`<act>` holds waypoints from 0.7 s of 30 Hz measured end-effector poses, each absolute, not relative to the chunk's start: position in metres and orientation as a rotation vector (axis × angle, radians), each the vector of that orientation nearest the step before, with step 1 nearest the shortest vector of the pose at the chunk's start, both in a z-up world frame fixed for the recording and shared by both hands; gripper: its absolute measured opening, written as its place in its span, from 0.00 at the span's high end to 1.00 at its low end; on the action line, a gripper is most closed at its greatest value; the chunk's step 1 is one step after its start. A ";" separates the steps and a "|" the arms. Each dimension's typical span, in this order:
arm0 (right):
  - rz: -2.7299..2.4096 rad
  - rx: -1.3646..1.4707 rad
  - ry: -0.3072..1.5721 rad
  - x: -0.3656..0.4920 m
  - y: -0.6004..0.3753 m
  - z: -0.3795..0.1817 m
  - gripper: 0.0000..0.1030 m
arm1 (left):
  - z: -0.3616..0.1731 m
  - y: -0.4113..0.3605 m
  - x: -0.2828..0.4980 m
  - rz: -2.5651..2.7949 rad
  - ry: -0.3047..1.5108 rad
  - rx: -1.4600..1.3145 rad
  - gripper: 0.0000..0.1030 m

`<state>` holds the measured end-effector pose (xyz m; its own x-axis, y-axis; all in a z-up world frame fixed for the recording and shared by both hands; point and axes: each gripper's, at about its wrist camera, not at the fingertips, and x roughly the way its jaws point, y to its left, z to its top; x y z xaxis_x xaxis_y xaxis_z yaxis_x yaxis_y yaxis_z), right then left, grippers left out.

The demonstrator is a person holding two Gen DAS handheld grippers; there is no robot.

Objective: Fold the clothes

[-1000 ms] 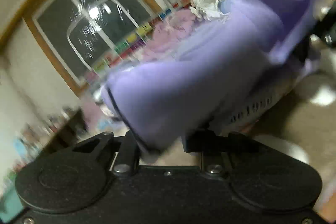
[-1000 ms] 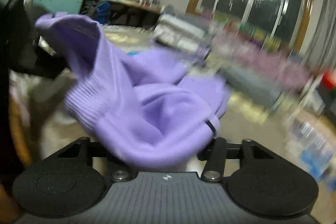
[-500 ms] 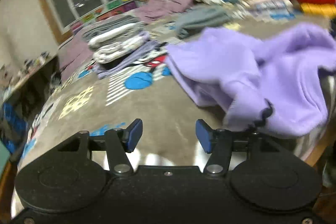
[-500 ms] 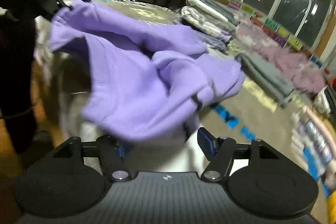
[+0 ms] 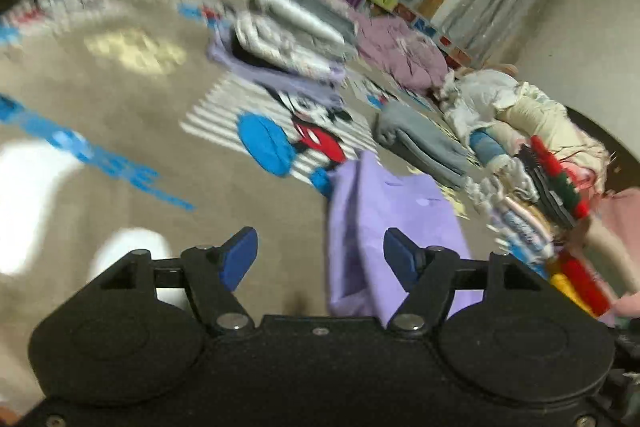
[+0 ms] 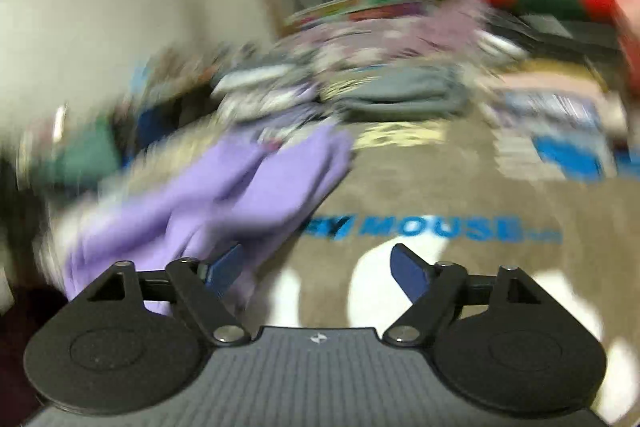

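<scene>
Purple garment [image 5: 392,227] seen lying crumpled on grey cartoon-print blanket [image 5: 120,99], released. Left gripper [image 5: 320,255] fingers spread wide, just been opening, nothing gripped; garment behind right finger. Right gripper [image 6: 316,267] fingers likewise wide, just been opening, empty; garment [image 6: 240,187] beside left finger. Folded clothes stacks [image 5: 288,39] beyond.

both wrist cams look low, angled down across the printed blanket [image 5: 120,99]; both share the purple garment [image 6: 248,187].
</scene>
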<state>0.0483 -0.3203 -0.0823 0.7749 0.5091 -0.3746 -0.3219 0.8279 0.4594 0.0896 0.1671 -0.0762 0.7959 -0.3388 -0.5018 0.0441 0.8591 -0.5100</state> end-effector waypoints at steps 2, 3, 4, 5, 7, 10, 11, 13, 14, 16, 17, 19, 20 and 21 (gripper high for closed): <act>0.458 0.543 0.527 0.070 -0.332 -0.091 0.18 | -0.080 0.159 0.109 -0.249 0.661 -0.512 0.33; 0.457 0.601 0.542 0.080 -0.333 -0.096 0.18 | -0.081 0.156 0.118 -0.271 0.673 -0.516 0.33; 0.457 0.650 0.560 0.091 -0.332 -0.101 0.18 | -0.081 0.154 0.128 -0.293 0.686 -0.520 0.33; 0.464 0.693 0.579 0.103 -0.329 -0.105 0.18 | -0.082 0.151 0.137 -0.313 0.695 -0.525 0.33; 0.501 0.737 0.604 0.123 -0.320 -0.111 0.17 | -0.084 0.147 0.156 -0.350 0.714 -0.540 0.33; 0.550 0.757 0.657 0.155 -0.305 -0.119 0.17 | -0.091 0.143 0.180 -0.385 0.742 -0.560 0.33; 0.557 0.759 0.678 0.166 -0.300 -0.122 0.17 | -0.094 0.142 0.187 -0.399 0.754 -0.564 0.33; 0.560 0.771 0.719 0.185 -0.291 -0.130 0.17 | -0.100 0.141 0.198 -0.417 0.765 -0.561 0.33; 0.561 0.778 0.740 0.195 -0.287 -0.134 0.17 | -0.105 0.141 0.204 -0.423 0.769 -0.560 0.33; 0.562 0.762 0.760 0.208 -0.279 -0.139 0.17 | -0.114 0.142 0.216 -0.422 0.790 -0.577 0.33; 0.567 0.753 0.763 0.211 -0.275 -0.138 0.17 | -0.120 0.142 0.223 -0.425 0.805 -0.585 0.33; 0.578 0.760 0.759 0.221 -0.272 -0.139 0.17 | -0.128 0.141 0.234 -0.431 0.826 -0.587 0.33; 0.583 0.765 0.757 0.227 -0.271 -0.140 0.18 | -0.130 0.139 0.238 -0.448 0.826 -0.585 0.33; 0.587 0.771 0.755 0.232 -0.270 -0.140 0.21 | -0.130 0.138 0.242 -0.466 0.821 -0.580 0.33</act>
<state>0.2320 -0.2699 -0.1403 0.5975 0.7065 -0.3794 -0.1945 0.5866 0.7862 0.2421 0.1380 -0.1299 0.5979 -0.5909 -0.5416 0.1615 0.7506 -0.6407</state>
